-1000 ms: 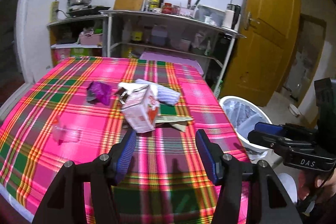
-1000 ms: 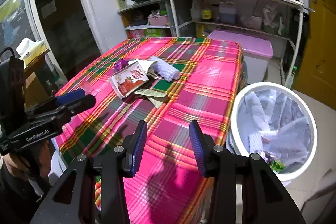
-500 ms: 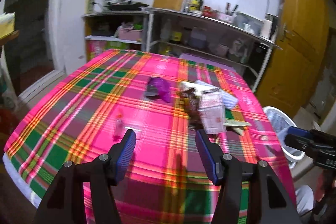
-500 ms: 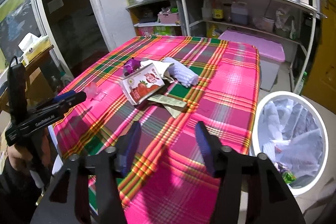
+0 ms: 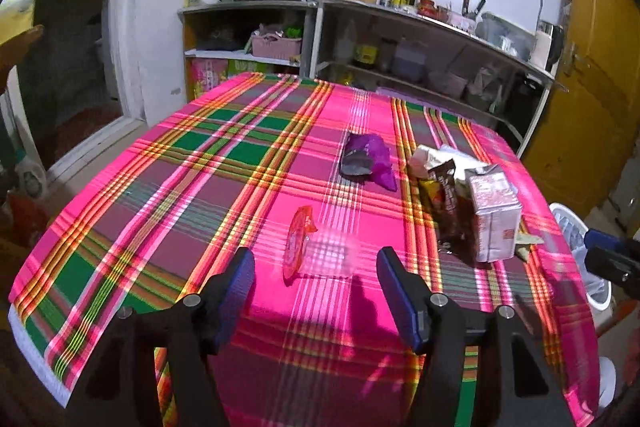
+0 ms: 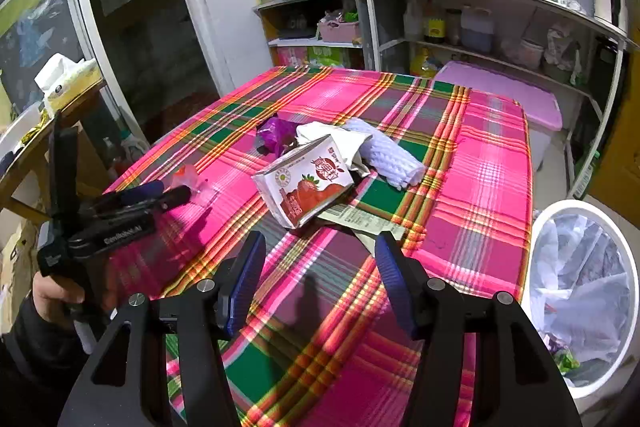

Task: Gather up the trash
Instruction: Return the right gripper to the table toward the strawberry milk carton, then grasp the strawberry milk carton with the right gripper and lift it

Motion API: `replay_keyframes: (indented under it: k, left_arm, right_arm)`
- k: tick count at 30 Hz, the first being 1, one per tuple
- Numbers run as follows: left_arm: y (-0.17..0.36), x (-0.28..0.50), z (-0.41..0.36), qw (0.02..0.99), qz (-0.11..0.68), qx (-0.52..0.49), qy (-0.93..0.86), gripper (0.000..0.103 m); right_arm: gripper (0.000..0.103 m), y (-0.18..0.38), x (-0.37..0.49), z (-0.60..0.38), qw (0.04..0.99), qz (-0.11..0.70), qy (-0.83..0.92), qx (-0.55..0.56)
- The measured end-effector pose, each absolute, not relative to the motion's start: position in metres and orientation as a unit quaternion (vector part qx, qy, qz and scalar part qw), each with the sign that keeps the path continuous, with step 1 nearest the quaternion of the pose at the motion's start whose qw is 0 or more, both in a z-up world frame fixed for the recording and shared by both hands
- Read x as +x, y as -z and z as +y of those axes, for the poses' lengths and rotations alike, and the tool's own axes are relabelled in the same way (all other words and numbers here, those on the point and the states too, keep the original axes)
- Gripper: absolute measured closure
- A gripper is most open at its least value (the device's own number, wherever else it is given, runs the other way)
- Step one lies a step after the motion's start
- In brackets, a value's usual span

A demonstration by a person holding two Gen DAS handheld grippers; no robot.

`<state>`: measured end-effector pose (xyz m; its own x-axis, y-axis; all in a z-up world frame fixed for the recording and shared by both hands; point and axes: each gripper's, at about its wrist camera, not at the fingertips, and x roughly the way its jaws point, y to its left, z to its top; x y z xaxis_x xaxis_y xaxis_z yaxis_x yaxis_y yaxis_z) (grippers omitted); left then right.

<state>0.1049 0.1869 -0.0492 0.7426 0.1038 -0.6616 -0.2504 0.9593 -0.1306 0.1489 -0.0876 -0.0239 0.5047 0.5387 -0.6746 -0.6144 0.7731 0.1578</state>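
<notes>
The left claw (image 5: 316, 279) is standing released, its jaws having just been widening, with nothing between the pads; a clear cup (image 5: 320, 253) with a red lid is lying on its side just beyond the tips, at lower centre of the left wrist view. The right claw (image 6: 320, 267) is also standing released and empty, its jaws likewise having just been widening, and it is pointing at the carton (image 6: 306, 185) in the middle of its frame.

Further out on the bench (image 5: 160, 163), the rest of the trash is lying in a loose heap: a purple wrapper (image 5: 366, 163) above centre in the left view, a brown wrapper (image 5: 442, 195) leaning against the carton at right, and, in the right view, a white cloth-like roll (image 6: 394, 157) and a paper slip (image 6: 360, 221) partly under the carton. The bin (image 6: 580, 299), lined with a bag, is standing on the floor at the lower right of the right view, off the bench edge.

Risks, as I judge them: the cup is thin, clear and round, so it could roll away or crush if the jaws close off-centre. The carton is resting on other scraps, so a grab there could drag the slip or wrappers off the bench. The checked cloth could snag on a low fingertip and pull everything askew.
</notes>
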Motion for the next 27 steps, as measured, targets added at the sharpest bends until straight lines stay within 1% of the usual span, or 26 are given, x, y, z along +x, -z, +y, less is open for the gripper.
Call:
replay_keyframes:
  k: [10,11,12,14,27]
  left_arm:
    - [0.065,0.132,0.188,0.914,0.385,-0.087,-0.096,0.039]
    - [0.067,0.133,0.189,0.912,0.389,-0.088,-0.097,0.04]
    - [0.069,0.134,0.189,0.911,0.392,-0.089,-0.098,0.047]
    - [0.072,0.135,0.189,0.908,0.397,-0.089,-0.1,0.056]
    - [0.065,0.111,0.208,0.918,0.363,-0.135,-0.086,0.056]
  right_arm:
    - [0.045,0.022,0.157,-0.072,0.868,0.37,-0.328,-0.052]
    - [0.045,0.022,0.157,-0.069,0.868,0.37,-0.328,-0.052]
    - [0.045,0.021,0.158,-0.065,0.868,0.369,-0.328,-0.053]
    - [0.045,0.021,0.159,-0.058,0.869,0.368,-0.326,-0.057]
    - [0.045,0.032,0.168,0.004,0.886,0.357,-0.276,-0.109]
